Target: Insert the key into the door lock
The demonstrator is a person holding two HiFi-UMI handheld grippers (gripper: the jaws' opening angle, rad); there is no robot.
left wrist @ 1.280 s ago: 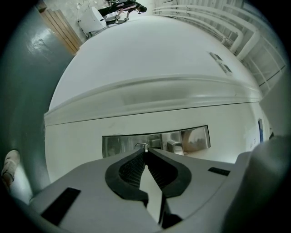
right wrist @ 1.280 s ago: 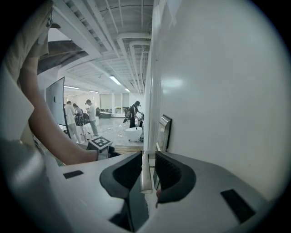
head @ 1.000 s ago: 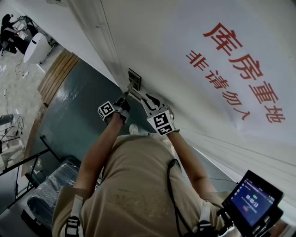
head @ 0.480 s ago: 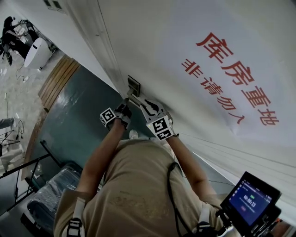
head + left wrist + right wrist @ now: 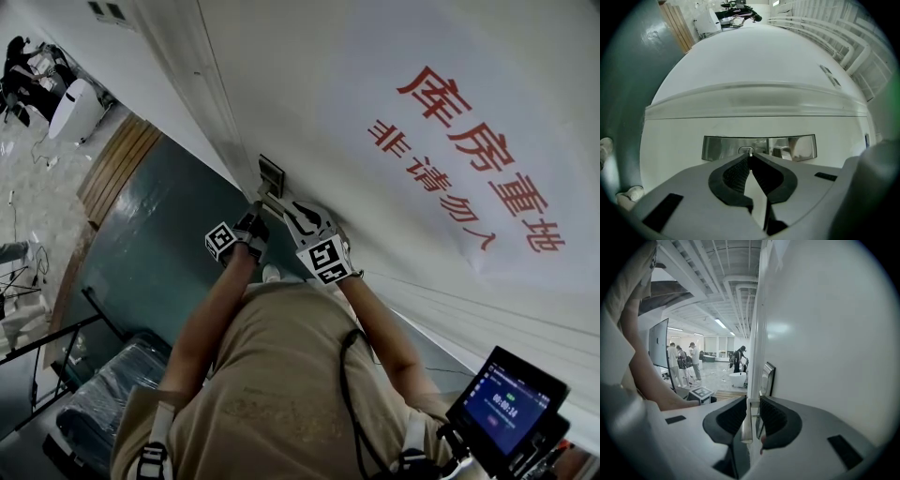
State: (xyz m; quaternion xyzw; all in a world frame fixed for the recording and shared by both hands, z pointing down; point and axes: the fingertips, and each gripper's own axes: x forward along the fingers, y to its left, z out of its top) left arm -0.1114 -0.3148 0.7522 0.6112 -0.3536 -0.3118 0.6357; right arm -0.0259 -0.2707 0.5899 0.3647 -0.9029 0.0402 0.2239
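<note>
Left gripper point(image 5: 749, 158) is seen clenched, jaws pressed together w/ the key point(image 5: 749, 152) pinched at their very tips and only a sliver of metal showing. Key tip is held right at the keyhole point(image 5: 743, 150) in the shiny lock plate point(image 5: 719, 148) on the white door point(image 5: 754, 93). Whether it touches the slot or sits a little way in cannot be told. Right gripper point(image 5: 751, 405) is closed on a pale bar, taken to be the door handle point(image 5: 746, 425), just beside the plate, which is seen edge-on there.

Step in hand, as judged: final alignment / start of insertion. Key is at the lock but not shown seated. Next move prob. calls for the blade to be lined up w/ the slot (roll and height esp.), then pushed straight in along the left gripper's own axis, w/ the door steadied by the handle grip. A skewed push would likely be stopped by the cylinder face, and the key could be twisted in the pads point(image 5: 736, 176).

Hard to make out: most of the key is buried between the pads, so blade orientation is not readable. Slot is tiny and partly covered by the jaw tips. In the head view the lock area is small and partly masked by both grippers and the person's forearms point(image 5: 211, 309). Contact of the right pads point(image 5: 776, 420) on the handle is not fully clear — a thin gap may be there on one side.
</note>
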